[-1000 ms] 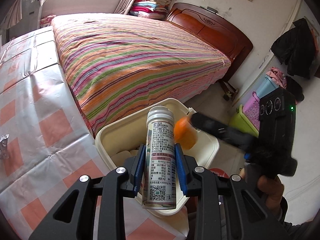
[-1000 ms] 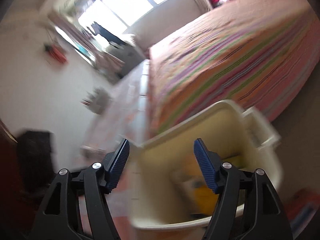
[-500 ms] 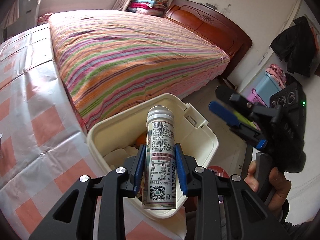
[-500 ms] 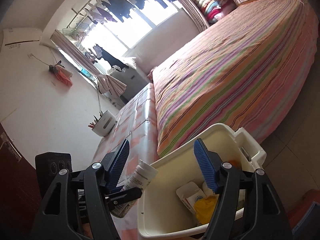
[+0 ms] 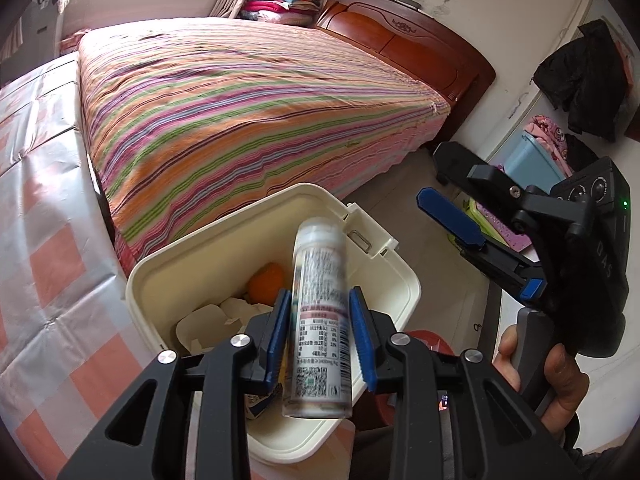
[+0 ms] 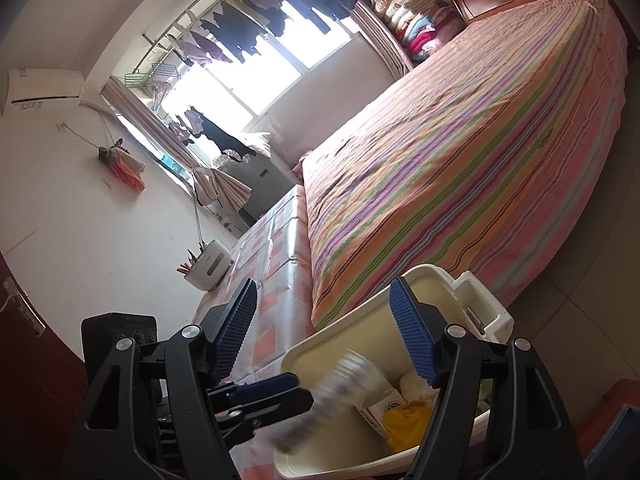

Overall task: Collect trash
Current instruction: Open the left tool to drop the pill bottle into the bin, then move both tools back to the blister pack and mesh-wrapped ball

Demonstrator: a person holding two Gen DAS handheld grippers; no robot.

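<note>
A white labelled bottle (image 5: 319, 312) is blurred and tilted between my left gripper's (image 5: 319, 330) blue pads, which stand apart from it; it is dropping over the cream trash bin (image 5: 152, 276). The bin holds an orange fruit (image 5: 266, 282), white paper and cartons. In the right wrist view the blurred bottle (image 6: 340, 392) falls into the bin (image 6: 424, 276), beside a yellow wrapper (image 6: 406, 420). My right gripper (image 6: 324, 324) is open and empty above the bin; it also shows at the right of the left wrist view (image 5: 480, 256).
The bin stands at the edge of a table with a pink-checked cloth (image 5: 44, 280). A striped bed (image 5: 240, 100) lies beyond. A white utensil holder (image 6: 208, 266) stands far back on the table. Coloured storage boxes (image 5: 532, 164) stand by the right wall.
My left gripper's pads have opened and the bottle has slipped loose, tilting and dropping toward the bin. My right gripper has drawn back a little to the right.
</note>
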